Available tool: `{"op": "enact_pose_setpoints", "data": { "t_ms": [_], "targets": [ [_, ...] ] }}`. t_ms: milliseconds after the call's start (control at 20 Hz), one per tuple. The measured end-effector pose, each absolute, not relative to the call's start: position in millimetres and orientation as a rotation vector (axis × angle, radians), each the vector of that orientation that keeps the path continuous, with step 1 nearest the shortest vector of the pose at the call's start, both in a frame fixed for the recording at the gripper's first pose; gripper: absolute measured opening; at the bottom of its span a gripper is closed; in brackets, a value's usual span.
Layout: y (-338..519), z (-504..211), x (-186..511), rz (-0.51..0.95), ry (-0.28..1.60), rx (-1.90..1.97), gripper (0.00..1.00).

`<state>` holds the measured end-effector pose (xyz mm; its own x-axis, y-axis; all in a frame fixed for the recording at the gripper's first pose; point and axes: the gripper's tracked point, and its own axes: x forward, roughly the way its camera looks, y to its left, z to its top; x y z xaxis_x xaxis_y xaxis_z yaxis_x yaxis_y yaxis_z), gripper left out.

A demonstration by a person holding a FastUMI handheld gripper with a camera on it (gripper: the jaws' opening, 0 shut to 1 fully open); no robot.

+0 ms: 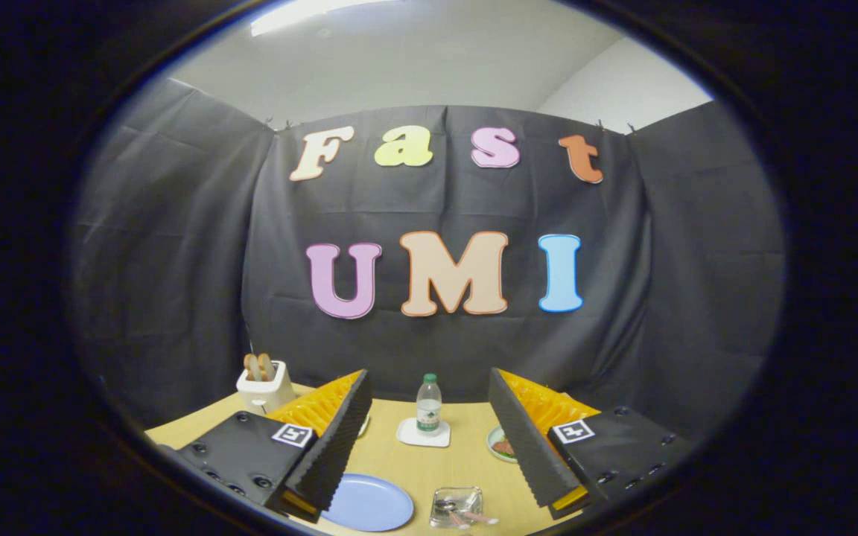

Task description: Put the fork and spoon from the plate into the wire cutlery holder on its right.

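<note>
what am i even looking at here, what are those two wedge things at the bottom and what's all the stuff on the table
The picture comes from a fisheye camera riding on a handheld two-finger gripper, looking forward along it. The two wedges are its fingers, spread apart and holding nothing. Below and between them, on a wooden table, lie a blue plate and, to its right, a small wire cutlery holder with what looks like cutlery already in it. Further away stand a water bottle on a white coaster, a white toaster holding bread, and a small dish of food.
</note>
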<state>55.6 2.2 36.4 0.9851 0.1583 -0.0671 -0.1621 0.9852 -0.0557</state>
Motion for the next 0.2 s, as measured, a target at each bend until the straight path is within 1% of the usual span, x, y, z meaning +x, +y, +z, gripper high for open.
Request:
{"op": "enact_pose_setpoints", "data": {
  "t_ms": [200],
  "targets": [
    [-5, 19, 42, 0.116, 0.084, -0.078, 0.99]
  ]
}}
